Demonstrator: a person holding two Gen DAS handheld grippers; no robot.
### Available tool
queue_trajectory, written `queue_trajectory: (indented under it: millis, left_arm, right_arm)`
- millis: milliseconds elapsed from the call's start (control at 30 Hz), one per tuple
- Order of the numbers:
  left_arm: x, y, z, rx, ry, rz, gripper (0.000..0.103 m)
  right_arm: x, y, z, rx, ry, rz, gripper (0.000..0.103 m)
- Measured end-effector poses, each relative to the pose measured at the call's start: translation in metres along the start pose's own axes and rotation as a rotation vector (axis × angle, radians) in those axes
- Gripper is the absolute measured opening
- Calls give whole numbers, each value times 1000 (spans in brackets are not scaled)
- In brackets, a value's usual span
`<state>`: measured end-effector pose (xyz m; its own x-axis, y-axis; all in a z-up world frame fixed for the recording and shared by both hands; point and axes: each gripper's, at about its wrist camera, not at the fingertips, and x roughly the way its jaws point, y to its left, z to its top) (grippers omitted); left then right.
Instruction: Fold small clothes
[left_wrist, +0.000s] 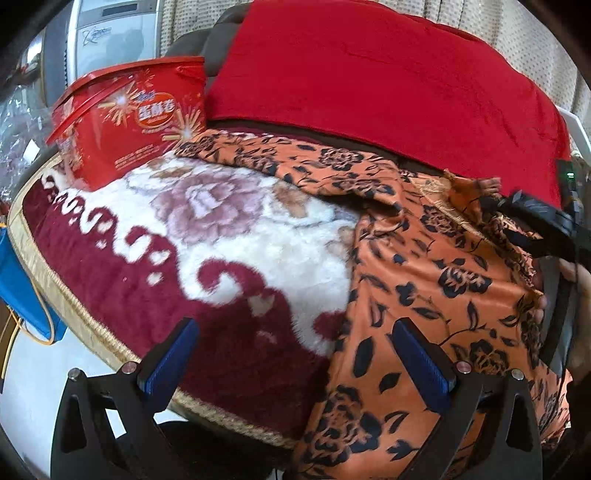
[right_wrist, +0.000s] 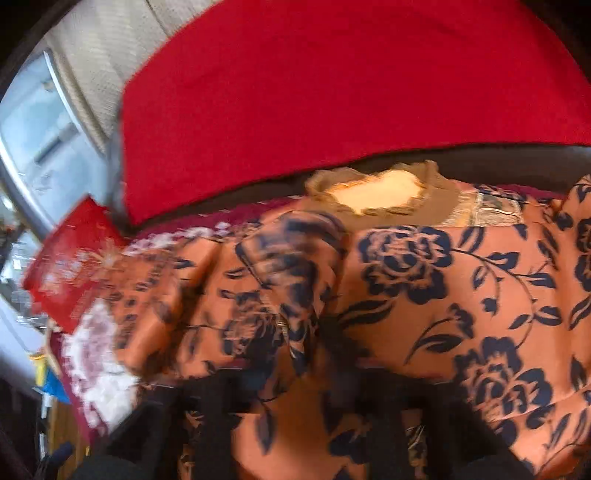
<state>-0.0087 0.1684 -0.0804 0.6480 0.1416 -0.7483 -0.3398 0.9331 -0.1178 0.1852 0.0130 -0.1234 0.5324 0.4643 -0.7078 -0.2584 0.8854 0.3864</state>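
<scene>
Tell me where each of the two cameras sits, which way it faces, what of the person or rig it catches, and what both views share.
Left wrist: rides the left gripper, looking forward over the plush floral blanket; its two blue-padded fingers stand apart, and the right gripper enters at right.
Right wrist: rides the right gripper, close above the orange floral garment, facing its collar; blurred dark fingers bunch fabric.
Shared: the garment, red cloth behind it, and red box.

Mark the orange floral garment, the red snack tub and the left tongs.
Orange floral-print fabric garment (left_wrist: 436, 295): left wrist view, flat middle of the cloth.
Red plastic snack tub (left_wrist: 140, 125): left wrist view, front label face.
Left tongs (left_wrist: 295, 362): left wrist view, midway between the blue-padded tips.
</scene>
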Motion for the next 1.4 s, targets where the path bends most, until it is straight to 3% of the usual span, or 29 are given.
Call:
queue_trajectory:
  millis: [33,200,333,433,500,567,667,900,933,967,1000,1067,1233,1267,1400]
  left_arm:
    - [-1,-4,3,5,1,-13,103]
    - [-5,-51,39,33,21,-213,103]
    - [26,-97,70,39,135,-400,103]
    - [70,-110,85,-89,289,-527,103]
    - [103,-111,88,-269,397,-605,101]
    - [124,-111,90,-388,454,-645,90]
    - [142,-114,92,-458,487,-623,73]
    - [160,-115,87,-494,514,-598,69]
    - [161,-114,88,-488,501,-593,52]
    - [162,-114,90,-468,486,-575,19]
    - [162,-114,93,-447,482,-568,4]
    - [155,-110,102,-428,428,-561,6]
    - [96,-108,132,-297,133,-497,6]
    - [92,-106,131,-283,107,-470,6]
    - [132,-97,115,-287,213,-379,6]
  right_arm:
    - [-6,-2,0,1,-12,31,98]
    - [-67,-23,-6,41,-133,120,98]
    - [-112,-67,-23,133,-203,128,98]
    - [-133,-91,-42,169,-221,122,98]
    - [-136,-103,-57,180,-225,117,98]
    - [-126,-113,-71,187,-210,128,98]
    - [-114,-122,-87,197,-212,136,98]
    - [-111,-121,-96,154,-258,156,98]
    - [-112,-121,-96,154,-259,157,98]
    - [-112,-122,-97,152,-261,159,98]
    - [-112,-122,-98,152,-264,161,98]
    - [-112,-121,-99,150,-267,161,98]
    - [-111,-120,-102,140,-271,152,98]
    - [-112,-120,-102,140,-272,154,98]
    - [-111,-120,-103,137,-274,154,98]
